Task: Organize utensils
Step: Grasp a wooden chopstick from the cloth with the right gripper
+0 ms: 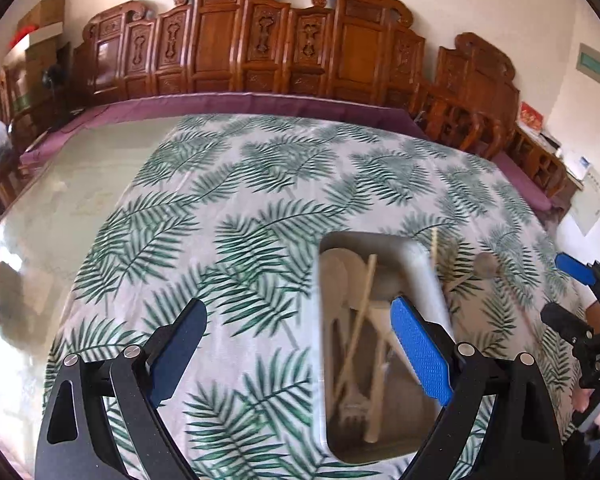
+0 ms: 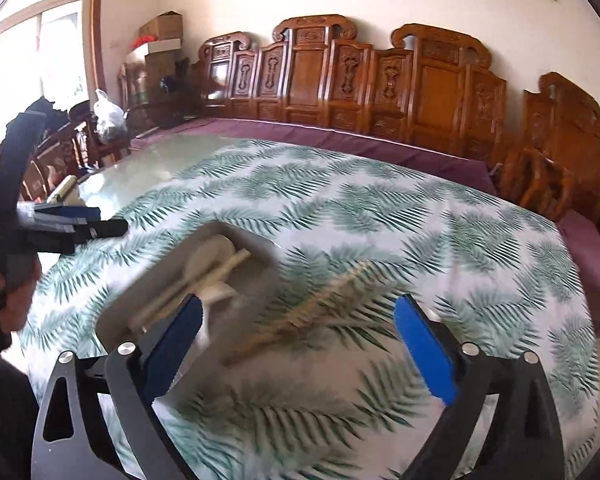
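White tray (image 1: 424, 280) on the leaf-print tablecloth (image 1: 227, 208) holding a spoon (image 1: 334, 276), chopstick (image 1: 360, 312) and fork (image 1: 354, 404), loose chopsticks (image 2: 300, 316) just right of the tray, left gripper (image 1: 300, 344) fingers spread wide over the tray's left edge, right gripper (image 2: 300, 344) fingers spread wide above the loose chopsticks, both empty.

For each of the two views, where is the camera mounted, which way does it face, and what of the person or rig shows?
Left wrist: on the left gripper, facing the tray; the right gripper shows at right.
Right wrist: on the right gripper, facing the chopsticks on the cloth; the left gripper and the hand show at left.
Shared: tray, leaf-print tablecloth, carved wooden chairs.
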A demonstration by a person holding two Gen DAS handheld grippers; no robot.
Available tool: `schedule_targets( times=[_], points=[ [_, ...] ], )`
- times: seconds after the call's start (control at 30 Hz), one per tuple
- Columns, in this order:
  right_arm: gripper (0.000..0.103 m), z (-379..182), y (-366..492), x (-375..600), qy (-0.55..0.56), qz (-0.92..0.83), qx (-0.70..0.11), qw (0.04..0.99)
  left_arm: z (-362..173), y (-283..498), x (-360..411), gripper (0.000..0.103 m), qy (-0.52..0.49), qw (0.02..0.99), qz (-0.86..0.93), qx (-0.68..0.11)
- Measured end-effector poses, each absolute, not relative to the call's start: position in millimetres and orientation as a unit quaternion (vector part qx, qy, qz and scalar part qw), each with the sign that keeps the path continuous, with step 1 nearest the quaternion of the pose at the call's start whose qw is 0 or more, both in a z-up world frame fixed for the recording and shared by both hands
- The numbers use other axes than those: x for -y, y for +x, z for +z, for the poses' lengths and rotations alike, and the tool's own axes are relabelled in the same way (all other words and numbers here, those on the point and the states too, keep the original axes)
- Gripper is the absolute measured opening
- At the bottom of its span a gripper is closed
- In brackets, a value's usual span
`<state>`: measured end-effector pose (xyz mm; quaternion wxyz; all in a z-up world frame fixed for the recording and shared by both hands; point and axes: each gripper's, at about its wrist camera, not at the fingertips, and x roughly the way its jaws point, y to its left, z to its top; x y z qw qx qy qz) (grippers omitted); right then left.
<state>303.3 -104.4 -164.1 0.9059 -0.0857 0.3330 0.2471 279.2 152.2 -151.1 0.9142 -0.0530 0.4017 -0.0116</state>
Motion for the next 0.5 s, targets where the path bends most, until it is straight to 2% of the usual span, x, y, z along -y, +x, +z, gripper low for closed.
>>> schedule_targets(
  times=[0.17,0.33,0.5],
  points=[
    [0.1,-175.5,296.8,151.6,-0.101,0.198,-0.315,0.923,-146.0,278.9,-128.5,0.089,-0.041,0.919,-0.034,-0.39],
    [0.1,-208.6,315.5,185.7,-0.069,0.179,-0.371,0.908,-147.5,280.6,-96.6,0.089,-0.023,0.919,-0.057,-0.388],
    [0.082,-240.1,333.4,201.4,-0.048,0.17,-0.423,0.889,-152.7,283.5,-68.2,0.089,-0.014,0.916,-0.077,-0.393]
  ],
)
